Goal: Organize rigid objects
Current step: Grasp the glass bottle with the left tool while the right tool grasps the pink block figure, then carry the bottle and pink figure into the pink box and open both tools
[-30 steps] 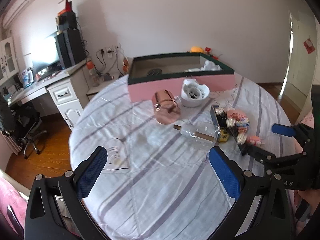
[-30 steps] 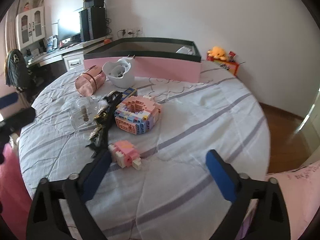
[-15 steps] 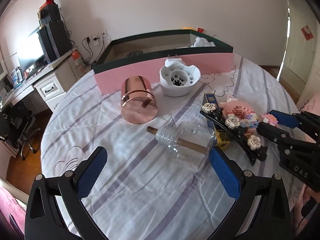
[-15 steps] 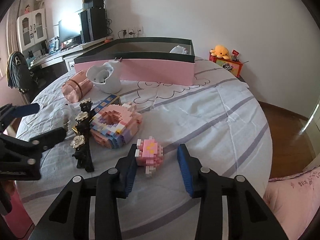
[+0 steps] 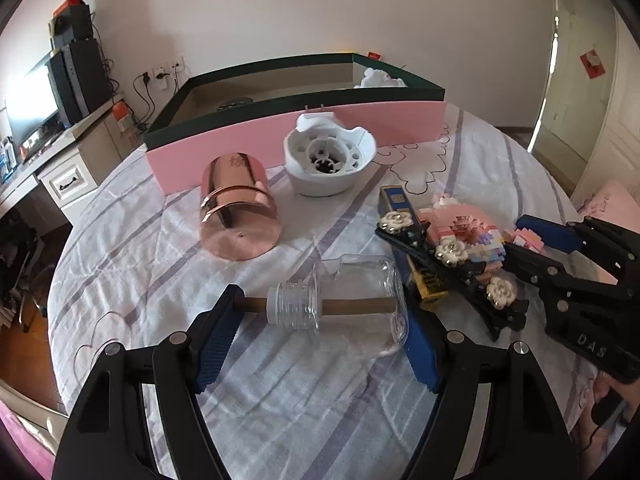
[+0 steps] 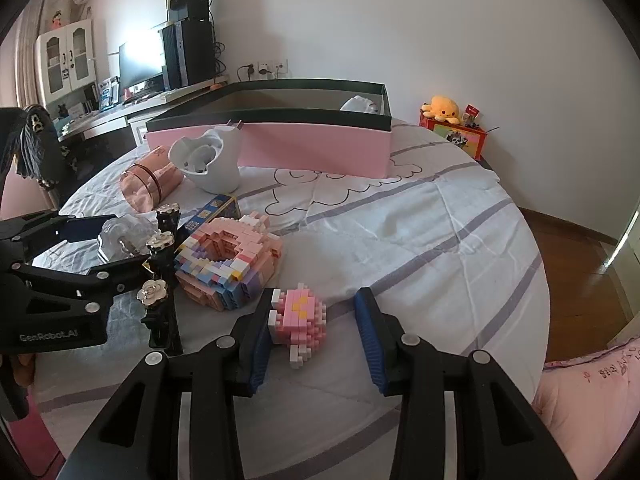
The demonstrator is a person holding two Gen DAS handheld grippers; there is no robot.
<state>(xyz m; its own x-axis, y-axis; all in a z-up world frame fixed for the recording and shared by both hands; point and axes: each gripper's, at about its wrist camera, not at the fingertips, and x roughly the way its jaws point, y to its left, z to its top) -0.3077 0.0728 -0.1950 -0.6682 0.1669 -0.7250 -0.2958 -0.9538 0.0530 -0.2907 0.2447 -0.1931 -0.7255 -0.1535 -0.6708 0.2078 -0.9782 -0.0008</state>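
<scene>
A clear glass bottle [image 5: 352,304] with a wooden stick inside lies on the striped cloth between the pads of my left gripper [image 5: 316,340]; the jaws are open and close around it, contact unclear. My right gripper [image 6: 316,340] is open around a small pink brick figure [image 6: 298,316]; the left pad is at its side, the right pad stands apart. The right gripper also shows in the left wrist view [image 5: 560,256]. A large pink brick ring [image 6: 228,260], a black flowered hair clip [image 6: 160,276], a rose-gold cup [image 5: 238,208] and a white plastic bowl-like part [image 5: 328,160] lie nearby.
A long pink box with a dark green rim [image 5: 304,120] stands open at the back of the round table [image 6: 440,240]. A blue and gold carton [image 5: 400,208] lies under the hair clip. A desk with monitor [image 6: 140,64] is to the left, a yellow plush toy [image 6: 442,108] at the back right.
Both grippers moved forward and narrowed. The left now brackets the glass bottle; the right has come around the small pink brick figure.
</scene>
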